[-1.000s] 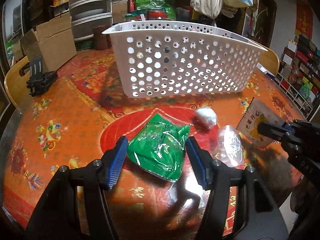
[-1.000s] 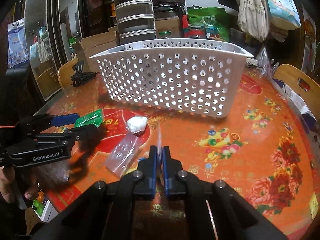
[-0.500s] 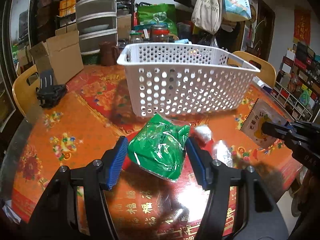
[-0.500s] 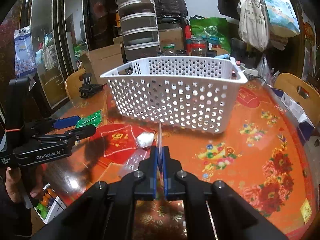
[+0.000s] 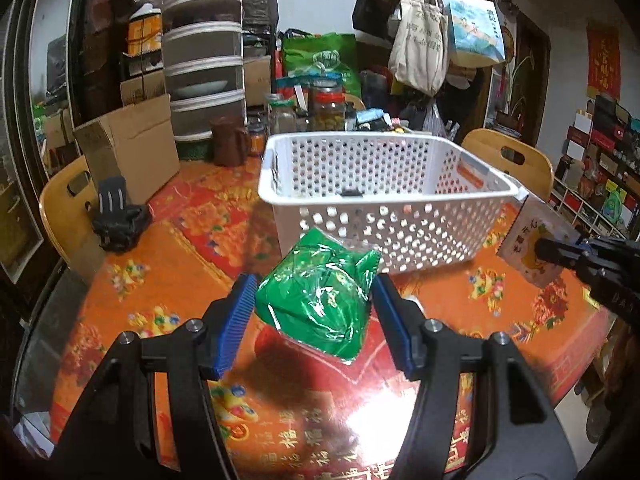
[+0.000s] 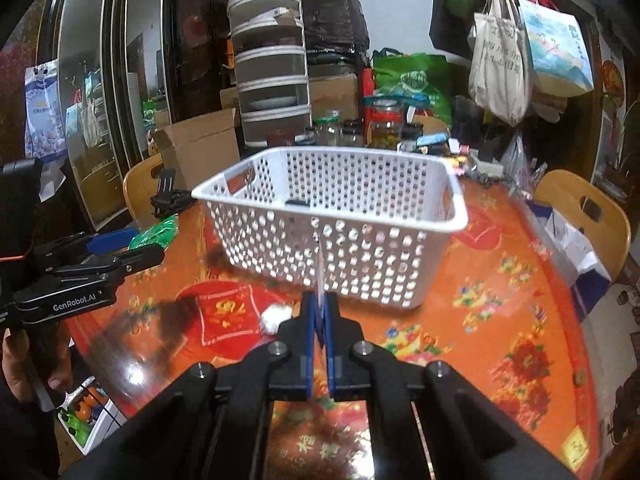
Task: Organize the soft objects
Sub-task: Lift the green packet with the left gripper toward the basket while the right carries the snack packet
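My left gripper (image 5: 316,300) is shut on a green plastic-wrapped soft packet (image 5: 320,300) and holds it above the table, in front of the white perforated basket (image 5: 384,200). It also shows in the right wrist view (image 6: 156,234). My right gripper (image 6: 319,312) is shut on a flat beige snack packet, seen edge-on (image 6: 320,268) and face-on in the left wrist view (image 5: 536,246), raised near the basket (image 6: 332,216). A small white soft ball (image 6: 276,316) lies on the table below.
The round table (image 6: 500,320) has an orange-red patterned cover. A black clamp (image 5: 118,216) lies at its left edge. A cardboard box (image 5: 128,148), jars (image 5: 328,106) and stacked containers stand behind the basket. Wooden chairs (image 5: 508,160) flank the table.
Both grippers have risen with their packets, so the basket's inside now shows. The clear packet on the table has dropped out of view.
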The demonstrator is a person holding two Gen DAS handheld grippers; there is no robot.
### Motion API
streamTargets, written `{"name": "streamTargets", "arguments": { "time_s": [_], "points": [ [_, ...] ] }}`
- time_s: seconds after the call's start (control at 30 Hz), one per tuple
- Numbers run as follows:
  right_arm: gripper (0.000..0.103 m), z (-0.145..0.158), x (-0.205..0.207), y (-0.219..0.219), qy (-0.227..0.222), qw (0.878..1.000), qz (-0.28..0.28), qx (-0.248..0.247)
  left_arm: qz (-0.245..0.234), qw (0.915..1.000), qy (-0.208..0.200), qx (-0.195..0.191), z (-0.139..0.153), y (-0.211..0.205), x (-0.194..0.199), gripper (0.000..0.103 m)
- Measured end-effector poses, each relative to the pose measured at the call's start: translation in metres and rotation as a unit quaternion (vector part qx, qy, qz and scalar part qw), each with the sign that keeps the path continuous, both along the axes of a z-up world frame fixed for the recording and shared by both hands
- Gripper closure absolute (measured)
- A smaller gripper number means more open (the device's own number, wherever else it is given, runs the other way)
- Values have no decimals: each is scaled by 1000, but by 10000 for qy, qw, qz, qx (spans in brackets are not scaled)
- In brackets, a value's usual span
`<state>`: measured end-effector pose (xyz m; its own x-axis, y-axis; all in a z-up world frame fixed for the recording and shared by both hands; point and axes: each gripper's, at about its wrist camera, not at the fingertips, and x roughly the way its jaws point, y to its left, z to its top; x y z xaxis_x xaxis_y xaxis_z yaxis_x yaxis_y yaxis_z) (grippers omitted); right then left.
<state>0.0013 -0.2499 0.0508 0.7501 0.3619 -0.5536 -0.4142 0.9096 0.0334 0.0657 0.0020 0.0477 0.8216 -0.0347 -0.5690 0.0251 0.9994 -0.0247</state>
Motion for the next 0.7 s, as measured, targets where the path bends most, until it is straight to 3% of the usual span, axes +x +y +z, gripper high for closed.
{"name": "streamTargets", "arguments": {
  "time_s": [0.4, 0.7],
  "points": [
    [100, 46, 32, -6, -126, 9999, -51, 36, -45, 9995, -293, 120, 50, -4, 12, 45],
    [100, 71, 62, 1, -98, 9999, -97, -59, -217, 9989, -343, 215, 95, -17, 48, 45]
  ]
}}
